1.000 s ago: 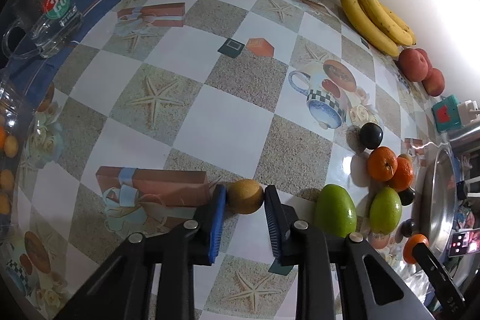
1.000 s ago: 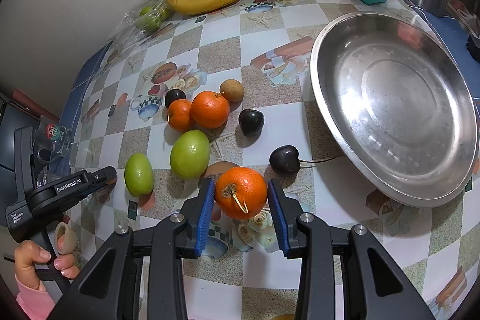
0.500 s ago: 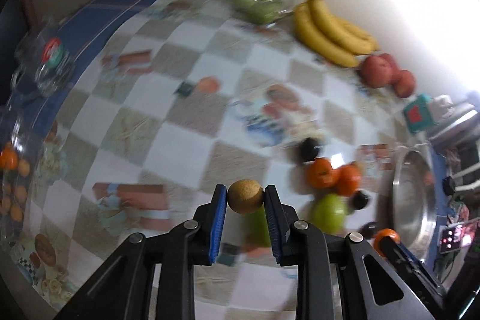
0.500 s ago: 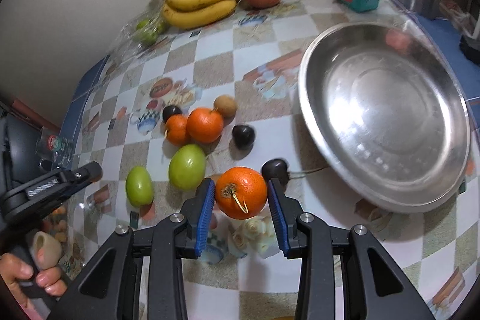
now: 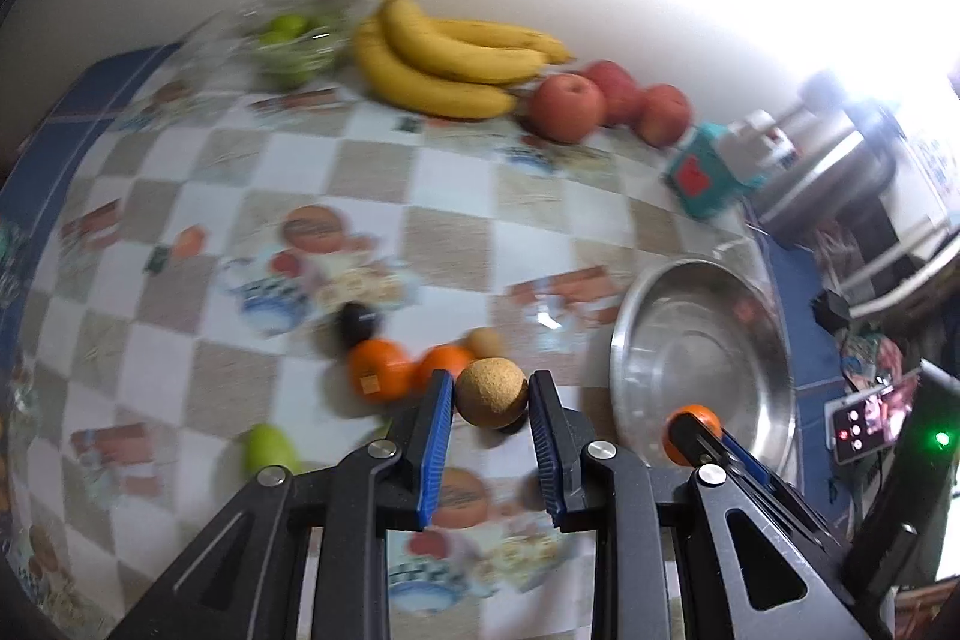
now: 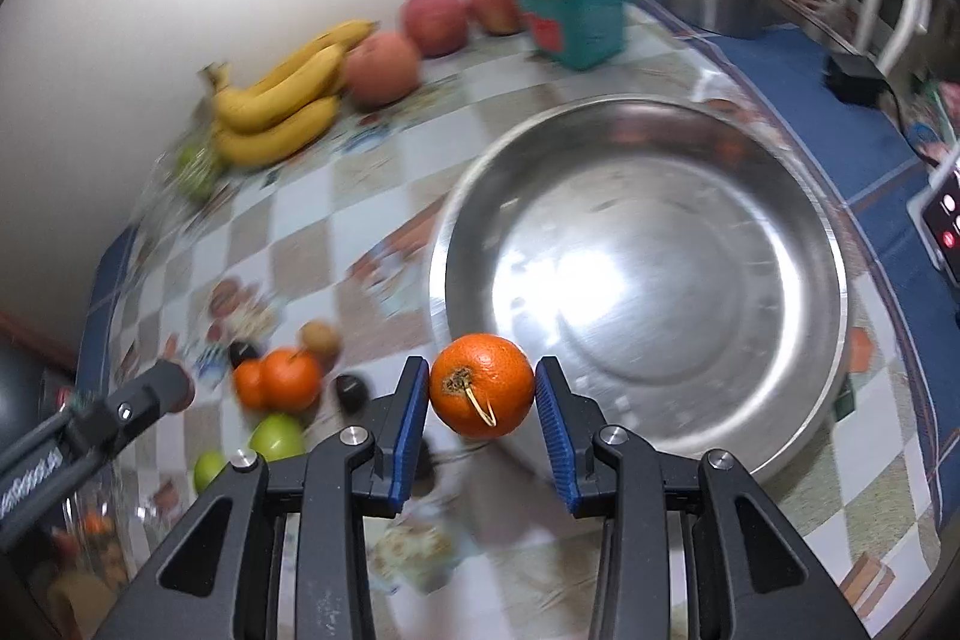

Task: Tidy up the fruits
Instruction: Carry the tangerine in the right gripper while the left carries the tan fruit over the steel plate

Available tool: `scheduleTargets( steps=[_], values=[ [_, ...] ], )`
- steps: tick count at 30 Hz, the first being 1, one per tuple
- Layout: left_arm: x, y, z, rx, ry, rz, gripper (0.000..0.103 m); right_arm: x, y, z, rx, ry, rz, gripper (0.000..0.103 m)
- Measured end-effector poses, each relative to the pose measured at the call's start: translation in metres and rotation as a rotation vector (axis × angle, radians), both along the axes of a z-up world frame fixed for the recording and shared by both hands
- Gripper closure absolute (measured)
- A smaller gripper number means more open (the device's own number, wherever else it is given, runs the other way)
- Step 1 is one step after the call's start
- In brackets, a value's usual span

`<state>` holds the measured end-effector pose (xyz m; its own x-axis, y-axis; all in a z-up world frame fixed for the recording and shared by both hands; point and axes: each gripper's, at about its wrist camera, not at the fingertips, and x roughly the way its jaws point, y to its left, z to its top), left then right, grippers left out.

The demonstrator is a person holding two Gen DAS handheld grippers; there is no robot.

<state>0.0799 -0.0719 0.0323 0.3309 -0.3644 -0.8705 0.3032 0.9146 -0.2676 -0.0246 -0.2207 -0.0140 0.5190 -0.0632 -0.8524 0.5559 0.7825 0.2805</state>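
Orange [image 6: 482,385] in tongs [image 6: 482,400] above bowl rim [image 6: 444,304]

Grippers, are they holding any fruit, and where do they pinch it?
Yes. The left gripper pinches a small brown fruit by its sides. The right gripper pinches an orange by its sides.

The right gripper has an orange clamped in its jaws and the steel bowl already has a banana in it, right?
Not quite. The right gripper does clamp the orange, but the steel bowl holds nothing; the right wrist view shows the bananas by the wall.
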Motion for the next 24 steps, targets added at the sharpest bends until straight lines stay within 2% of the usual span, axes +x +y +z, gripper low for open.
scheduleTargets(
  steps=[10,16,24],
  values=[
    [-0.008,-0.088,-0.002,-0.038,-0.035,-0.182,0.075,-0.020,-0.071,-0.013,0.021,0.032,-0.196,0.065],
    [-0.005,-0.114,-0.013,-0.048,-0.025,-0.228,0.075,-0.026,-0.097,-0.019,0.024,0.039,-0.269,0.065],
    [0.000,-0.136,-0.036,-0.062,0.011,-0.255,0.075,-0.027,-0.117,-0.029,0.014,0.056,-0.311,0.065]
  ],
)
